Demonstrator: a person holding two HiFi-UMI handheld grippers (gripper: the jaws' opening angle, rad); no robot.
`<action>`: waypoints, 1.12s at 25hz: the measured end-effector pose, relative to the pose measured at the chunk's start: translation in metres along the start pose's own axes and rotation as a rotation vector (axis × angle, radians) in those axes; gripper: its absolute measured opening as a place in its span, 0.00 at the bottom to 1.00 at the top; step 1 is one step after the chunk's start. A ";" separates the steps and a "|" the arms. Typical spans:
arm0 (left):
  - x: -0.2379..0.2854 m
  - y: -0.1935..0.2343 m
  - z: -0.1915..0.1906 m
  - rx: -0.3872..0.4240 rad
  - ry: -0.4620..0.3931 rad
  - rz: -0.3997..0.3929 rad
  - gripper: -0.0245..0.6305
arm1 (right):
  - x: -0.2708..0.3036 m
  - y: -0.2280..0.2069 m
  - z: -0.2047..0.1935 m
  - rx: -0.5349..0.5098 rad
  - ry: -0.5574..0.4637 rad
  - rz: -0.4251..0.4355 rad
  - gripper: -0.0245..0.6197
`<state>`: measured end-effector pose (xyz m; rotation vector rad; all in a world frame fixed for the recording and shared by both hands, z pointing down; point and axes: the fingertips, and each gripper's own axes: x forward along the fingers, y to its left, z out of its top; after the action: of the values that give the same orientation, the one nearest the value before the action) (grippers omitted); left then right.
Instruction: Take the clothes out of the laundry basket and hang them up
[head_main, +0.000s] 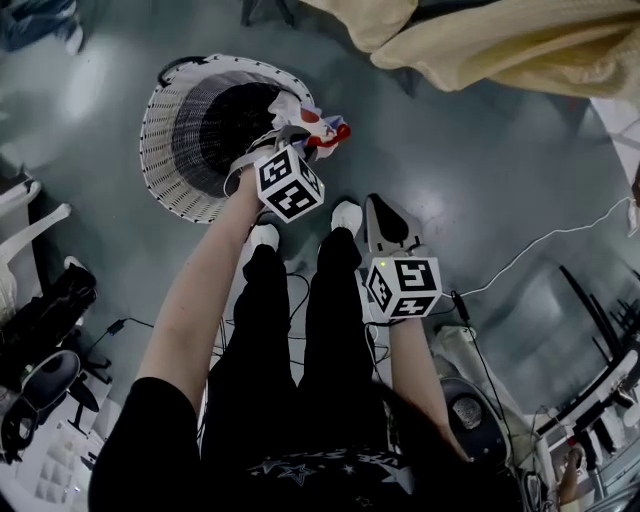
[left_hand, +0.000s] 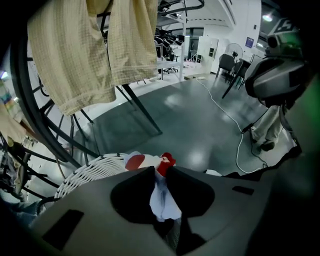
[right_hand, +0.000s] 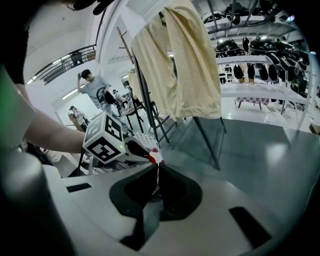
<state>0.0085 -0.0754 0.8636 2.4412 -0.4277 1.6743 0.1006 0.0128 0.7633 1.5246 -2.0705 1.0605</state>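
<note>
A white wicker laundry basket (head_main: 160, 150) stands on the grey floor, in front of my feet. My left gripper (head_main: 300, 140) is over its near rim, shut on a white, red and pale-blue garment (head_main: 322, 130). In the left gripper view the pale-blue cloth (left_hand: 162, 197) is pinched between the jaws of this gripper (left_hand: 161, 172), with the red part at the tips and the basket (left_hand: 85, 175) just beyond. My right gripper (head_main: 388, 210) hangs lower right, shut with nothing in it (right_hand: 157, 170). Its view shows the left gripper (right_hand: 150, 159) and the garment (right_hand: 156, 156).
Pale yellow clothes (head_main: 500, 45) hang on a dark drying rack (left_hand: 135, 107) beyond the basket. A white cable (head_main: 540, 245) runs across the floor at right. Dark equipment (head_main: 40, 320) stands at left, and a grey machine (head_main: 470, 410) at lower right.
</note>
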 end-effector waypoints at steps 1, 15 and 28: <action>-0.003 0.000 0.001 0.006 -0.006 0.012 0.16 | 0.000 0.000 -0.001 0.001 0.002 -0.001 0.06; -0.084 -0.012 -0.004 0.013 -0.106 -0.002 0.08 | 0.008 -0.003 0.008 -0.051 0.037 -0.010 0.06; -0.140 -0.016 0.003 0.045 -0.188 0.007 0.08 | 0.059 0.006 -0.058 -0.495 0.291 0.151 0.29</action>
<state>-0.0306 -0.0406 0.7331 2.6442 -0.4258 1.4778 0.0658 0.0181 0.8387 0.9286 -2.0594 0.6909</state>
